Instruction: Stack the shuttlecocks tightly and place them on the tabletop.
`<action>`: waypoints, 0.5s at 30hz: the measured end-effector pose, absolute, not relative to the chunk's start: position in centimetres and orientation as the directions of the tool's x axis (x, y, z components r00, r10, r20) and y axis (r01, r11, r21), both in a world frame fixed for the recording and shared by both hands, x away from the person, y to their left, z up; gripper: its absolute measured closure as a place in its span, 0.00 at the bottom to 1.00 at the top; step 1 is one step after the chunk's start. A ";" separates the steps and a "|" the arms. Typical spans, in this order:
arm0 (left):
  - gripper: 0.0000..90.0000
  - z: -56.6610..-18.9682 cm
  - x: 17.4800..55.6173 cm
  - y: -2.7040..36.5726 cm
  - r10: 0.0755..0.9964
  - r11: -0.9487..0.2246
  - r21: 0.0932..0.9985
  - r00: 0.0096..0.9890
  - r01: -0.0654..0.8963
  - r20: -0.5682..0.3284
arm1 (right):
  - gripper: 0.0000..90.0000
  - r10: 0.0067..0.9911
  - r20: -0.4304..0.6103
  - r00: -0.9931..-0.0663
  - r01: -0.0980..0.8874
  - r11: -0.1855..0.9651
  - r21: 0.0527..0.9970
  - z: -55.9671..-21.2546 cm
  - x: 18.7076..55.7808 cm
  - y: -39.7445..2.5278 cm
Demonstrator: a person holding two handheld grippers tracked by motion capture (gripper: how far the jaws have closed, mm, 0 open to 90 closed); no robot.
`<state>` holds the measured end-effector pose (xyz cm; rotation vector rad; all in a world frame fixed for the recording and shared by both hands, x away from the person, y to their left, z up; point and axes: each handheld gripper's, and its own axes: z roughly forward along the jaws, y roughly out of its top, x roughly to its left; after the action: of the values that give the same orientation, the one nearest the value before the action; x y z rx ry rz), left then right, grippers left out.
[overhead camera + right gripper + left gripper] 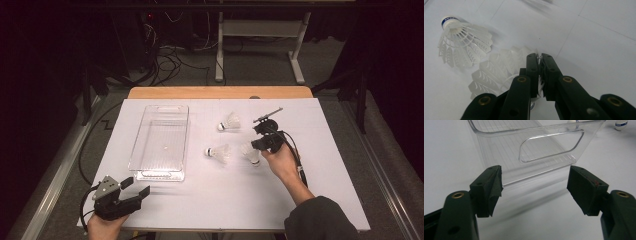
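Note:
Three white feather shuttlecocks lie on the white table (320, 165). My right gripper (256, 144) is shut on the feather skirt of the rightmost shuttlecock (250, 151); in the right gripper view the jaws (539, 58) pinch a feather edge of this shuttlecock (499, 72). A second shuttlecock (218, 152) (461, 45) lies just left of it, cork pointing away. The third shuttlecock (230, 122) lies farther back. My left gripper (137, 186) (535, 183) stands open at the front left, nothing between its jaws, facing the near end of the clear bin (160, 142) (536, 150).
The clear bin is empty and has a cut-out handle (551, 146) in its near end wall. A wooden strip (220, 92) runs along the table's far edge. Cables and a table frame (260, 45) are on the floor behind.

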<state>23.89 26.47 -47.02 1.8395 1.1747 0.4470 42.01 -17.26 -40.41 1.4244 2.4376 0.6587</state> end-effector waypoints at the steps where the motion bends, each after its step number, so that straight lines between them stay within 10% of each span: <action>1: 0.33 -47.0 23.9 26.5 0.860 -0.163 0.824 0.487 0.542 -0.150 | 0.95 0.869 0.021 -0.494 0.760 0.420 0.496 -40.4 42.0 -17.4; 15: 0.33 -47.1 23.9 26.4 0.861 -0.164 0.822 0.485 0.546 -0.151 | 0.92 0.868 0.043 -0.495 0.765 0.411 0.496 -40.5 40.9 -19.2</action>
<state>23.95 26.42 -47.06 1.8420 1.1786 0.4459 40.95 -19.21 -40.52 1.4400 2.4454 0.6832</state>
